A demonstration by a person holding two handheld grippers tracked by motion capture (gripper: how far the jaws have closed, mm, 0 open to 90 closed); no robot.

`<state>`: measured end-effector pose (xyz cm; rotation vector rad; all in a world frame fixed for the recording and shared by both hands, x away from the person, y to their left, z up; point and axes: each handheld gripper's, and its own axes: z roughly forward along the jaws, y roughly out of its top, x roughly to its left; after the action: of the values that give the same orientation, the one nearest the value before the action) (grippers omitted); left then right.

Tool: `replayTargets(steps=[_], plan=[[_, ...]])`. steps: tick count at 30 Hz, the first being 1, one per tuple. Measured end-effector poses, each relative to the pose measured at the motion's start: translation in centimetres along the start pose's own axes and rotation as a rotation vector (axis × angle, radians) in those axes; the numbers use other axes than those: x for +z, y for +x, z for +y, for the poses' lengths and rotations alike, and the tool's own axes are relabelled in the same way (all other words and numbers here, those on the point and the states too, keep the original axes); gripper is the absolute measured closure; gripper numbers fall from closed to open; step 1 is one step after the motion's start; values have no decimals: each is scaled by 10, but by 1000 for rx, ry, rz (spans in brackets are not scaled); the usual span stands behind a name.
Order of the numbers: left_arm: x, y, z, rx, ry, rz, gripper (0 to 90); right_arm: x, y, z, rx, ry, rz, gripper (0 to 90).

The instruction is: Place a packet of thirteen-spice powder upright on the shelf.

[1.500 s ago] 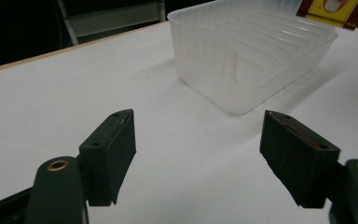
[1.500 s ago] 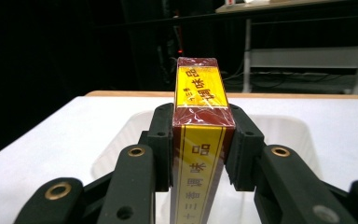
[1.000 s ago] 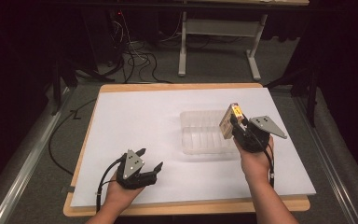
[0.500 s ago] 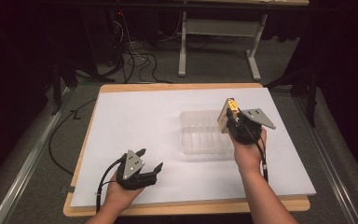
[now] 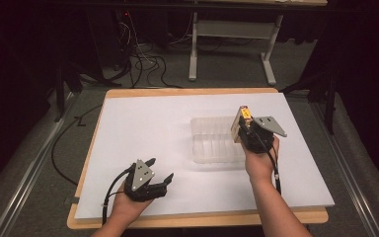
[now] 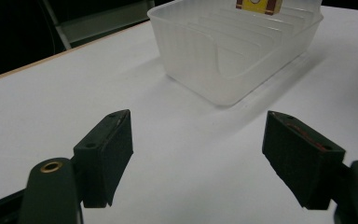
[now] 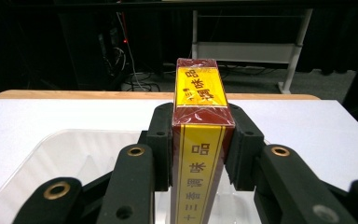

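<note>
The right tongs [image 7: 200, 154] pinch a red-and-yellow box [image 7: 199, 140] printed with Chinese characters, a jaw pressed to each of its narrow sides. In the high view the box [image 5: 242, 123] stands at the right wall of the clear plastic tray [image 5: 212, 143], which sits right of the tabletop's [image 5: 143, 123] centre. The box's long axis runs out along the jaws, its far end tilted up and towards the tabletop's far edge. The tray lies directly beneath and ahead, so lowering the box into its ribbed slots looks like the coming move. The left tongs [image 5: 150, 180] rest spread and empty near the tabletop's near-left corner, well apart from the tray [image 6: 233, 51].
</note>
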<state>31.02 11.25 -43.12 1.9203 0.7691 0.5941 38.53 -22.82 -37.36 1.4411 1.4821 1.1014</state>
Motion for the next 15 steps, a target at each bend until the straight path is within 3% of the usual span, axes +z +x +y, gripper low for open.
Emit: replayTargets(steps=[15], plan=[[2,-2,-1,14,14,-7,251,5,2,-10,16,15,-17,679]])
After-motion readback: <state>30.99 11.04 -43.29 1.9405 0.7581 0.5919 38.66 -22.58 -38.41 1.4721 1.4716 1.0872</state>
